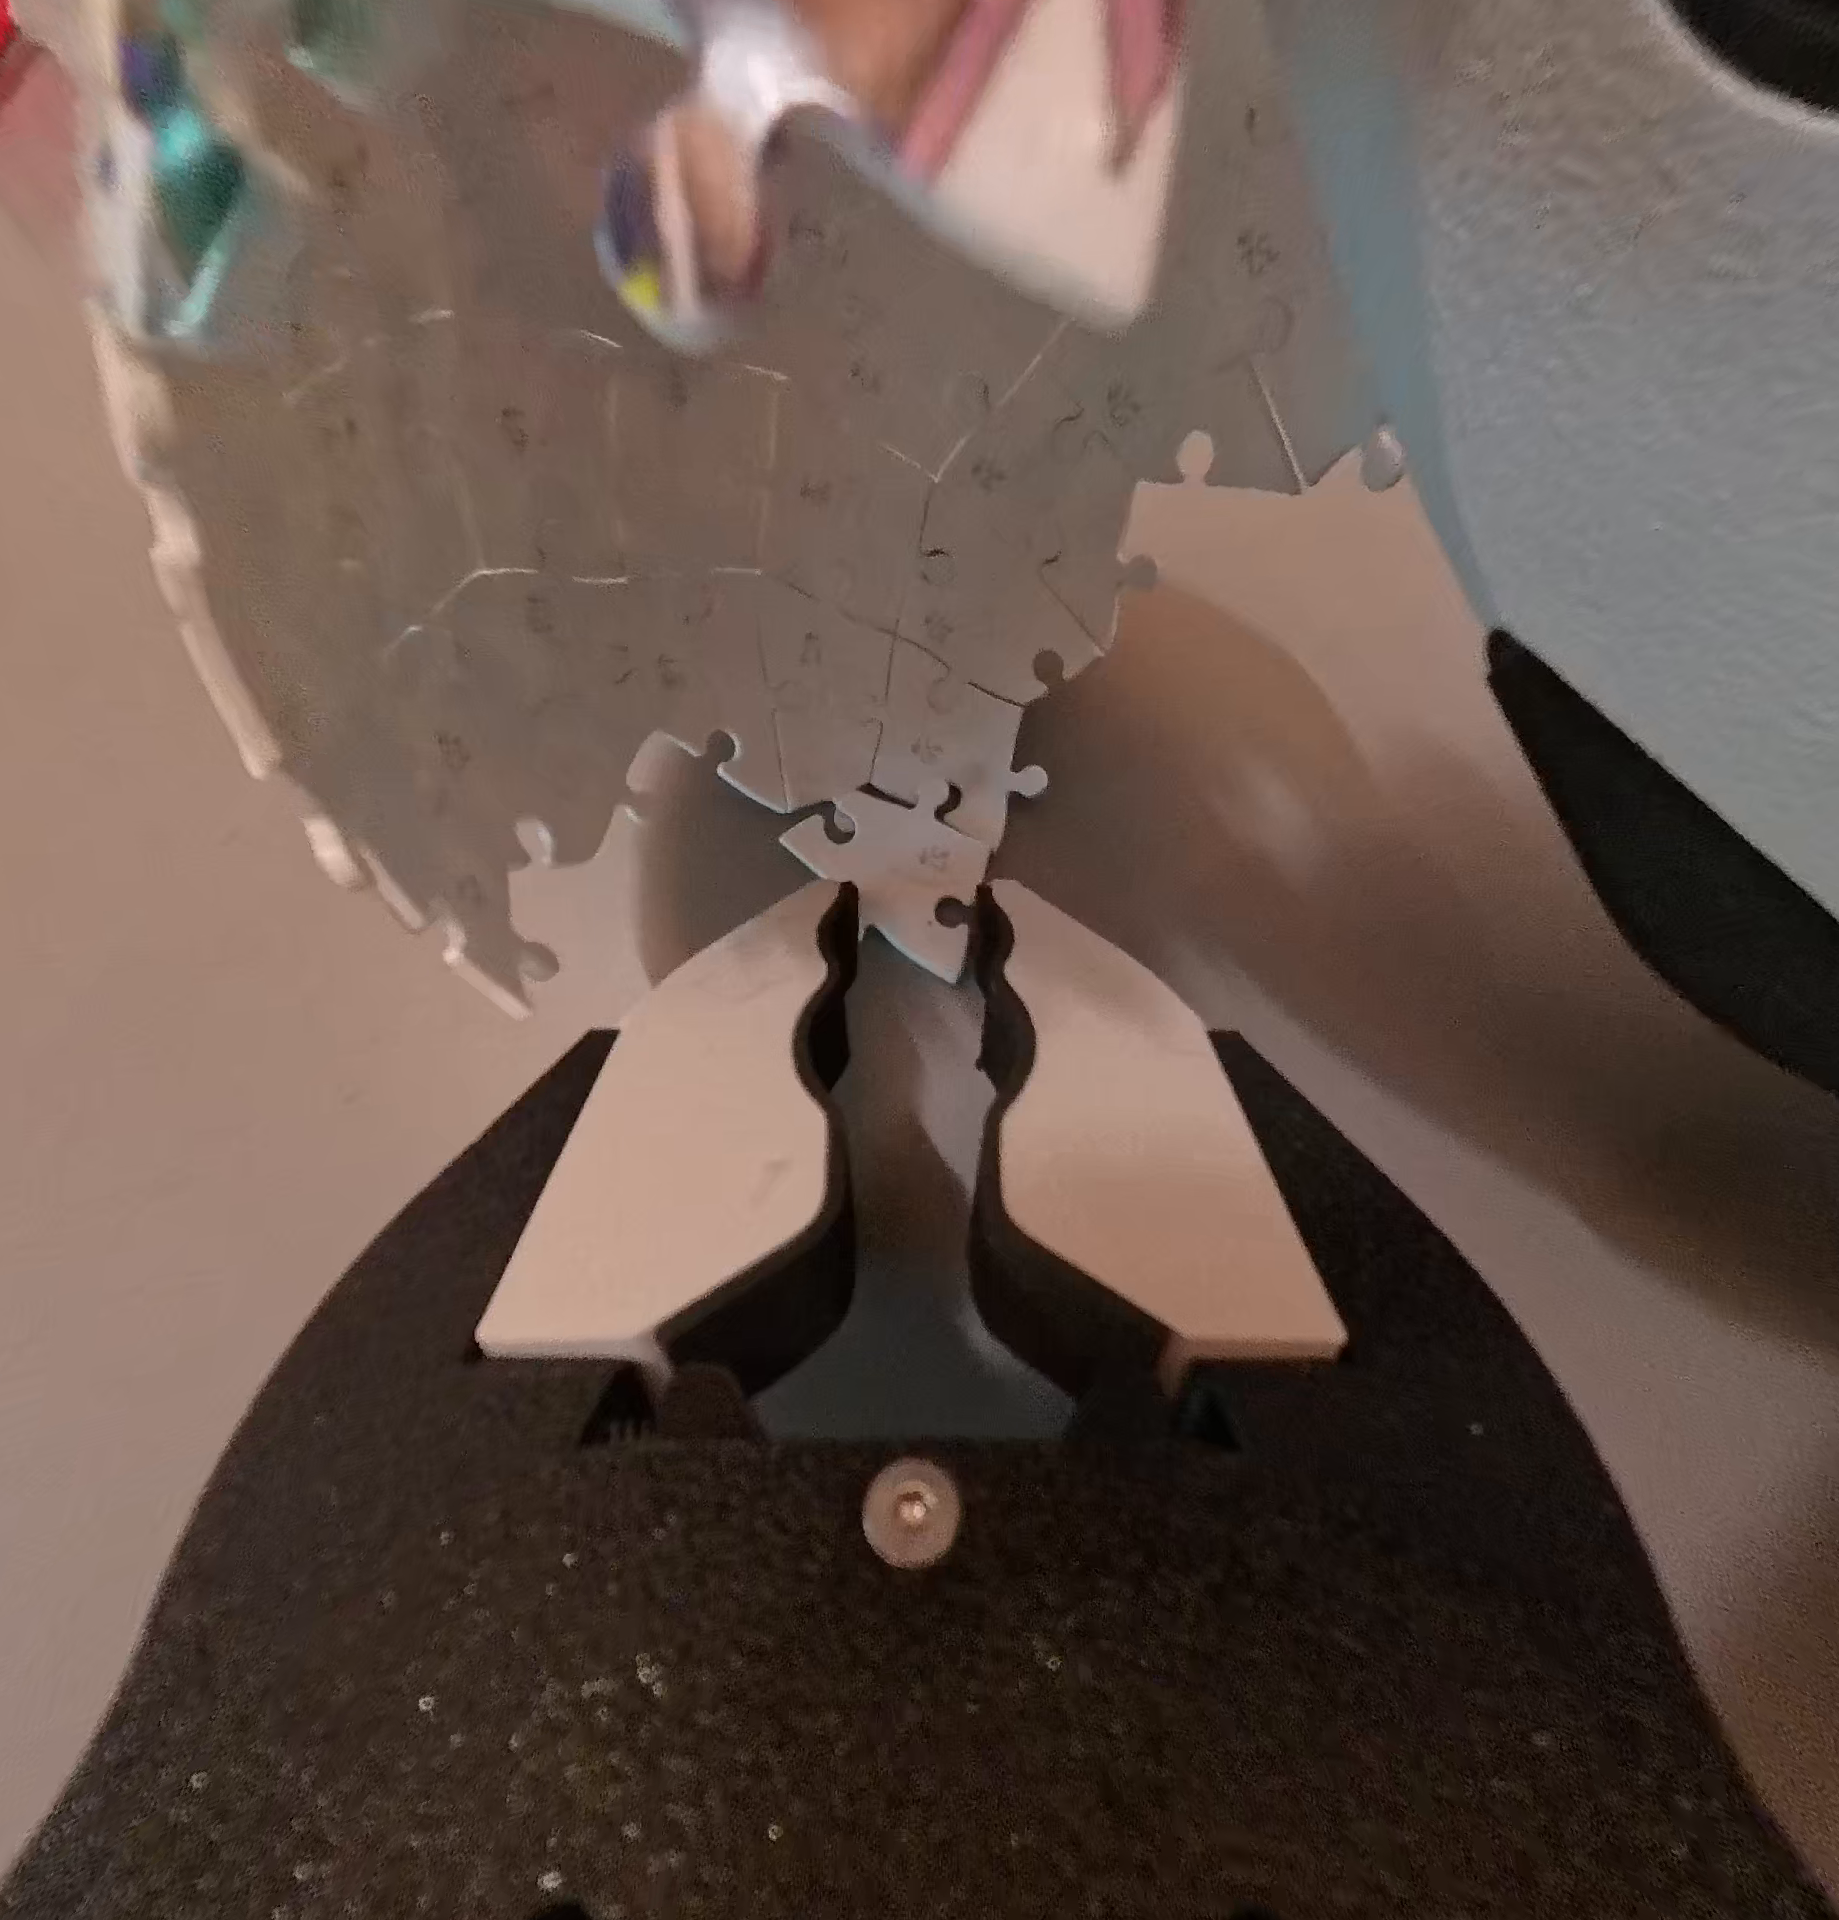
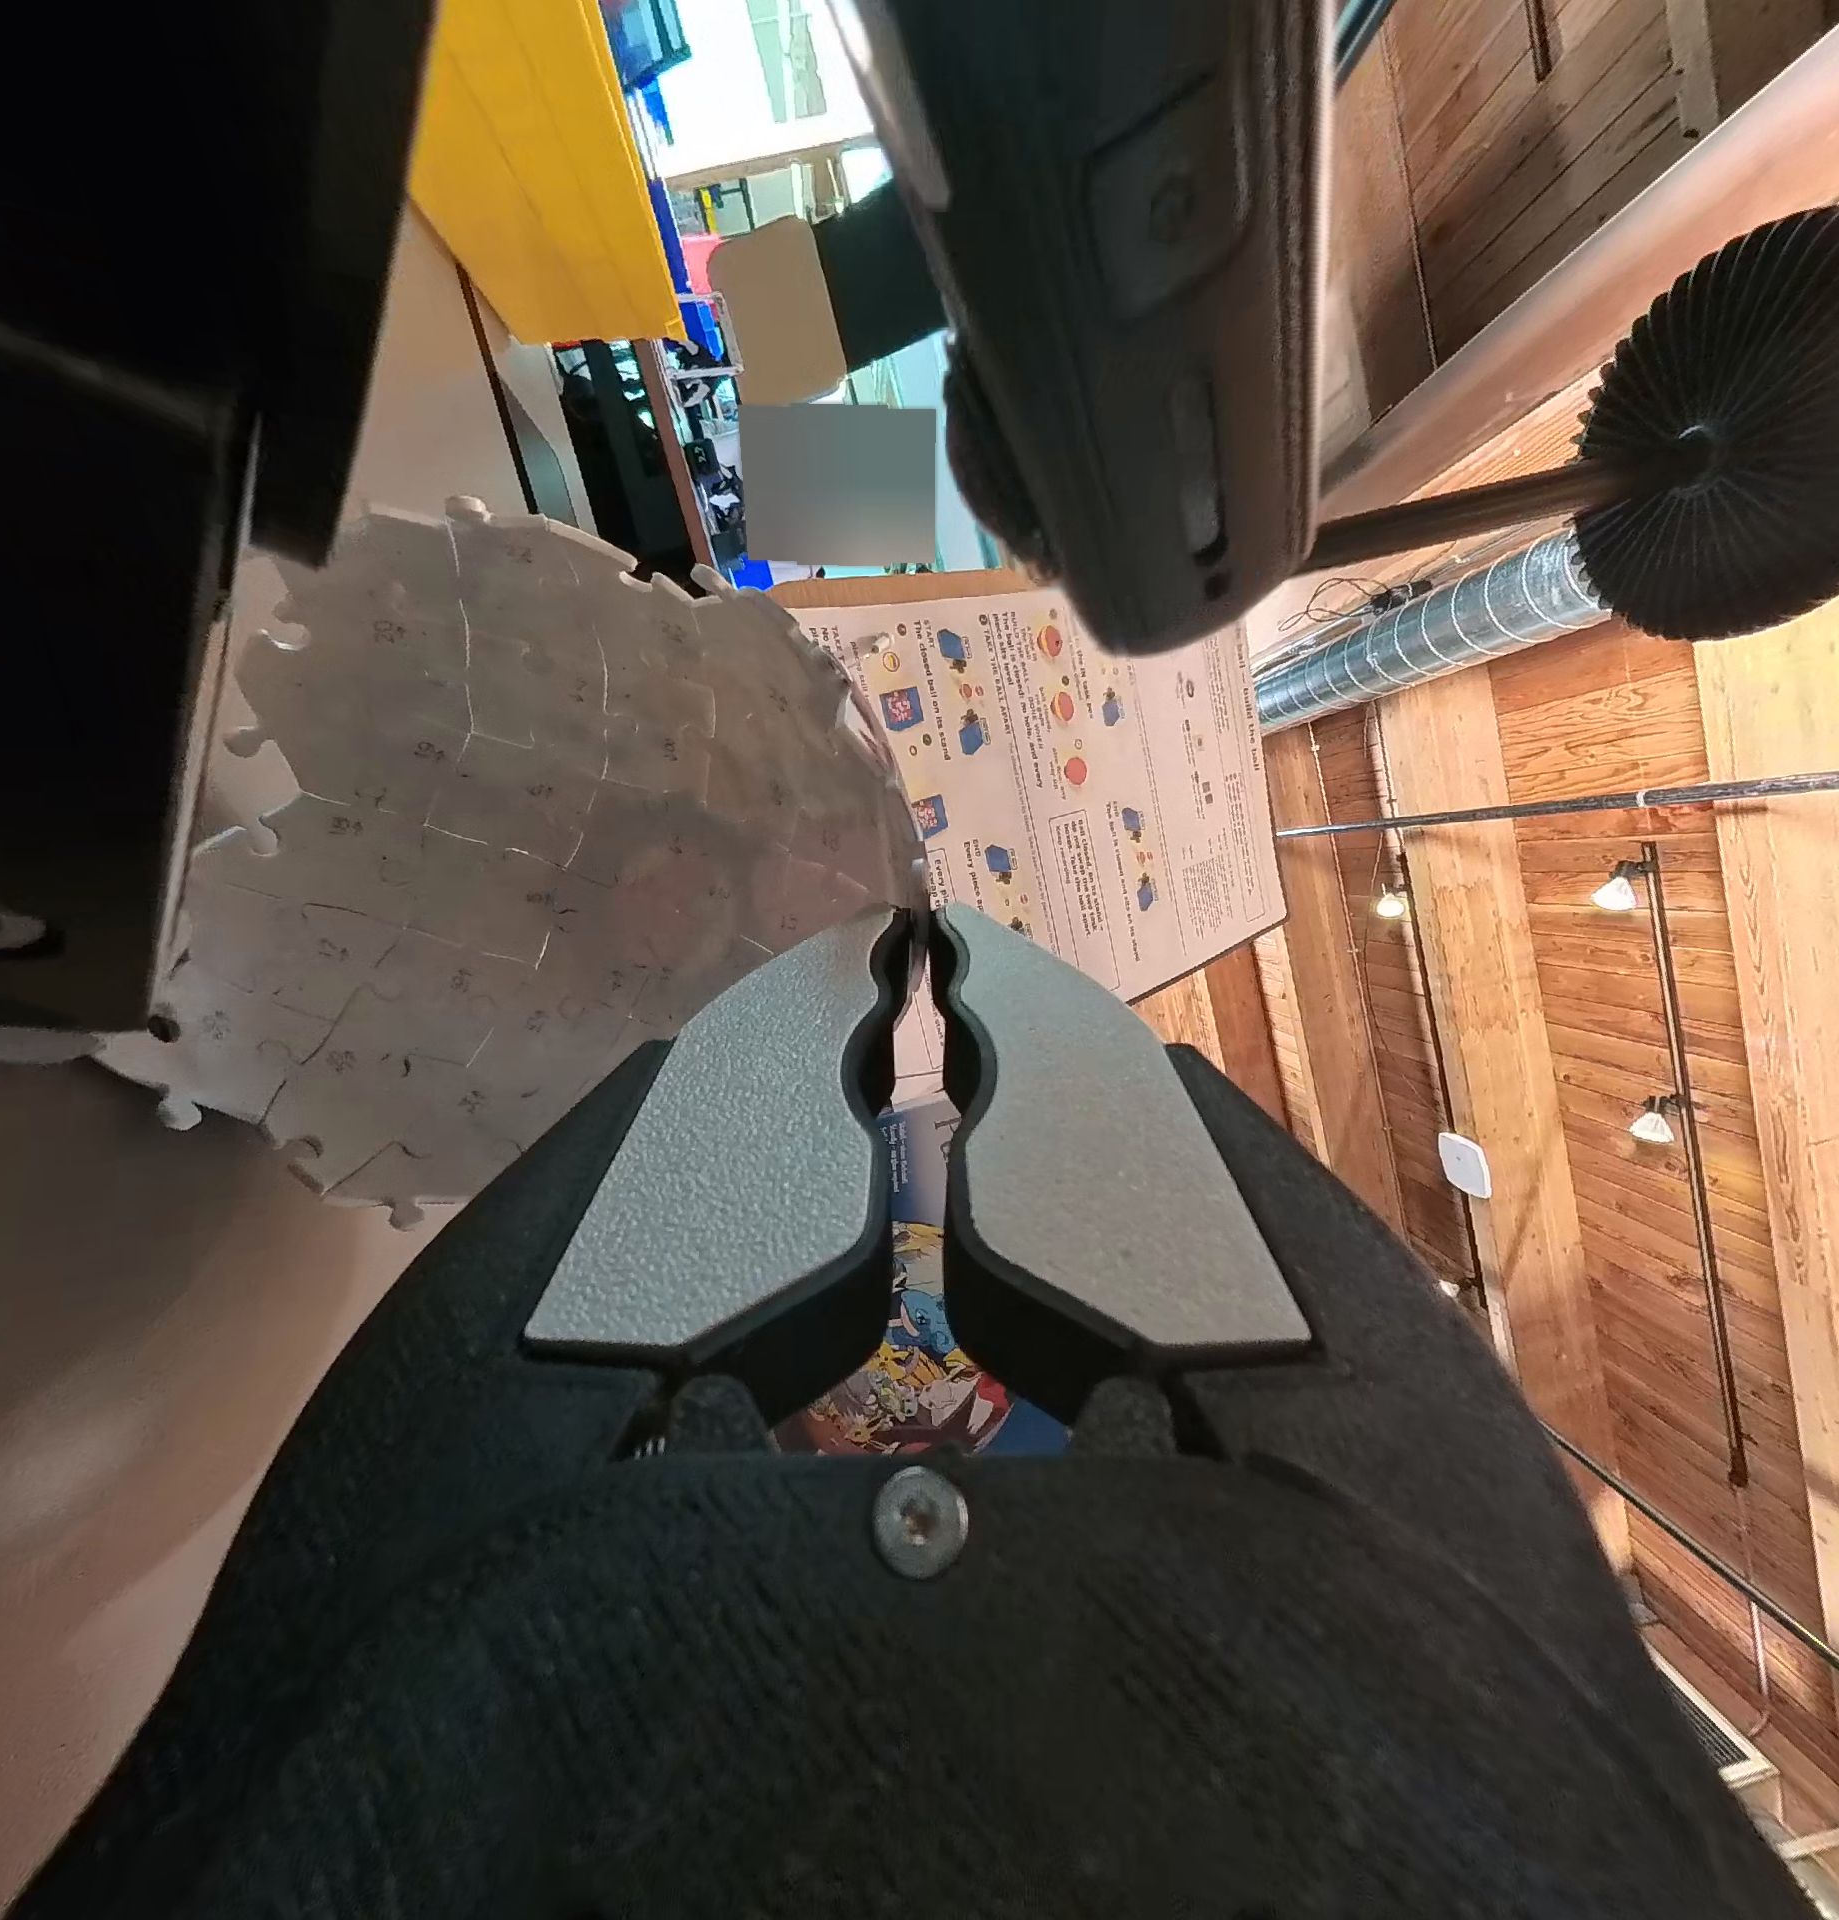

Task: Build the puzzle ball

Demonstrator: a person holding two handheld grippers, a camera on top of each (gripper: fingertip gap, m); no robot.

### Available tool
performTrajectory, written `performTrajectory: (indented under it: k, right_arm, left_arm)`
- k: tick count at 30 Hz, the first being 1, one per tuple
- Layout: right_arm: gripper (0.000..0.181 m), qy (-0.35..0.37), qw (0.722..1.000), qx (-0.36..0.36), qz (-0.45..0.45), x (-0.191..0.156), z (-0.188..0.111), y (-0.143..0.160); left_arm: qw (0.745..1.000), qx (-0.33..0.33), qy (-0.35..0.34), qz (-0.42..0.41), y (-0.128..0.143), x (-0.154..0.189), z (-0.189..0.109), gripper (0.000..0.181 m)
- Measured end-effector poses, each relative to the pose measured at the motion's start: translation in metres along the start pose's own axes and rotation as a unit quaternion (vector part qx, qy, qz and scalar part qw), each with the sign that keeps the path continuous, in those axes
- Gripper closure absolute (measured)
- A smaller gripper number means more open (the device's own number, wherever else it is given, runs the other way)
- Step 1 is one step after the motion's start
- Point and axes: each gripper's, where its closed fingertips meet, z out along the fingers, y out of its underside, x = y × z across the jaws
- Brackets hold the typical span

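So the puzzle ball [image 1: 634,540] is only a half-built curved shell held in the air between both tools, the left gripper [image 1: 917,914] clamped on its lowest piece [image 1: 920,883], the right gripper [image 2: 923,920] pinching its rim.

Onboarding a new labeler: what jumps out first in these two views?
The half-built puzzle shell, its pale grey inner side with jigsaw seams filling the upper left-wrist view. The left gripper pinches a piece at the shell's lower edge; the right gripper clamps the shell's rim. An instruction sheet sits behind in the right view, against wood panelling.
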Motion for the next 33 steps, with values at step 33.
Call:
performTrajectory:
  k: [33]
  right_arm:
    - [0.178, 0.001, 1.0, -0.002, 0.017, 0.0, 0.0, 0.003]
  left_arm:
    - [0.967, 0.071, -0.009, 0.244, -0.023, -0.001, 0.006, 0.181]
